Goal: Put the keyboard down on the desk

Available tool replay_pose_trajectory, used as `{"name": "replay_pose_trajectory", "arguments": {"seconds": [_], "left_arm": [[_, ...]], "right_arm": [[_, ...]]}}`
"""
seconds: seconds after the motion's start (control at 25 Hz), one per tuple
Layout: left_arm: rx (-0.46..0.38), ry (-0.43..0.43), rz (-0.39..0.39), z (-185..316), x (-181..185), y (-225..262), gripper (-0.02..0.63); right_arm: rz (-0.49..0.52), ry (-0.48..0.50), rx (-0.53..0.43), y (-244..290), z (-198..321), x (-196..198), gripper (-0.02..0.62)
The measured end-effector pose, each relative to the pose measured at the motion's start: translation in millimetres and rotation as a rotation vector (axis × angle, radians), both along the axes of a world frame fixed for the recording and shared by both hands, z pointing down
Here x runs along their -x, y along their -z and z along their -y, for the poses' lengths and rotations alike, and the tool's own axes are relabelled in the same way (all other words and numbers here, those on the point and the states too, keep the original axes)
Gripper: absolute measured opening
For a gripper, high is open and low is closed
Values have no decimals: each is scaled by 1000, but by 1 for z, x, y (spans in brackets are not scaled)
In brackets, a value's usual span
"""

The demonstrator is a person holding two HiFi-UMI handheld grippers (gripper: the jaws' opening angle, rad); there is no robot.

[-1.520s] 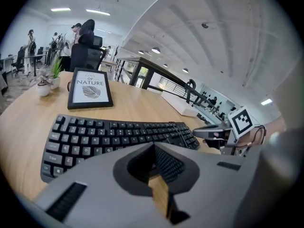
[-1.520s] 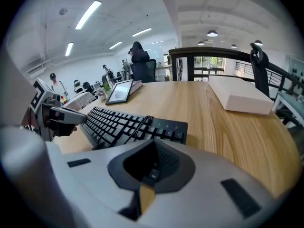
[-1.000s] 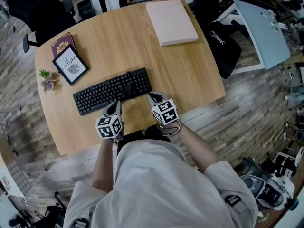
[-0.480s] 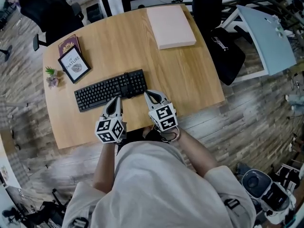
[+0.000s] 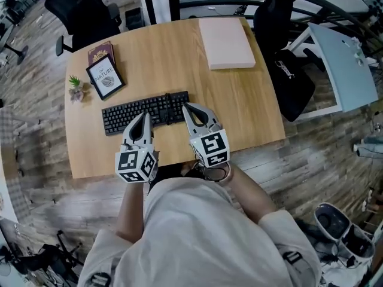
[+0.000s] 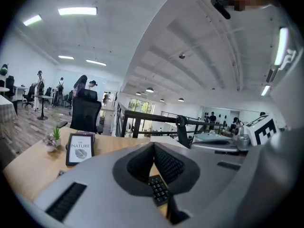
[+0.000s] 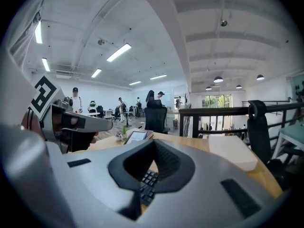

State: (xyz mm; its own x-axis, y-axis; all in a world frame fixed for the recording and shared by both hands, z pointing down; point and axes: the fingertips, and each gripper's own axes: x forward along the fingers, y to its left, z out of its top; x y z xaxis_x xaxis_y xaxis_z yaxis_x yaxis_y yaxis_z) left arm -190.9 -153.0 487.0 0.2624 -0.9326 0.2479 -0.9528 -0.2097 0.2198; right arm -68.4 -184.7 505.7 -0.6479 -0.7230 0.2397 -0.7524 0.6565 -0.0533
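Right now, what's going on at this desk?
A person holds a gripper in each hand above a wooden desk. The black keyboard lies flat on the desk, already set down. The left gripper and right gripper hover over its near edge, both with jaws together and nothing between them.

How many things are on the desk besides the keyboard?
4: a pink pad at the far right, a framed card at the far left, a dark red booklet behind it, and a small plant by the desk's left edge. None looks hidden.
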Motion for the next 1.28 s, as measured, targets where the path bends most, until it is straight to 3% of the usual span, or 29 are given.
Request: {"name": "replay_pose_trajectory", "arguments": {"seconds": [0.28, 0.44, 1.28], "left_arm": [[-131, 45, 115, 0, 16, 59, 11], [-179, 54, 114, -3, 25, 84, 11], [-195, 78, 128, -6, 50, 95, 11]], "right_arm": [[19, -48, -174, 71, 15, -3, 3], [28, -59, -241, 102, 17, 0, 3], [23, -47, -283, 123, 19, 22, 3]]}}
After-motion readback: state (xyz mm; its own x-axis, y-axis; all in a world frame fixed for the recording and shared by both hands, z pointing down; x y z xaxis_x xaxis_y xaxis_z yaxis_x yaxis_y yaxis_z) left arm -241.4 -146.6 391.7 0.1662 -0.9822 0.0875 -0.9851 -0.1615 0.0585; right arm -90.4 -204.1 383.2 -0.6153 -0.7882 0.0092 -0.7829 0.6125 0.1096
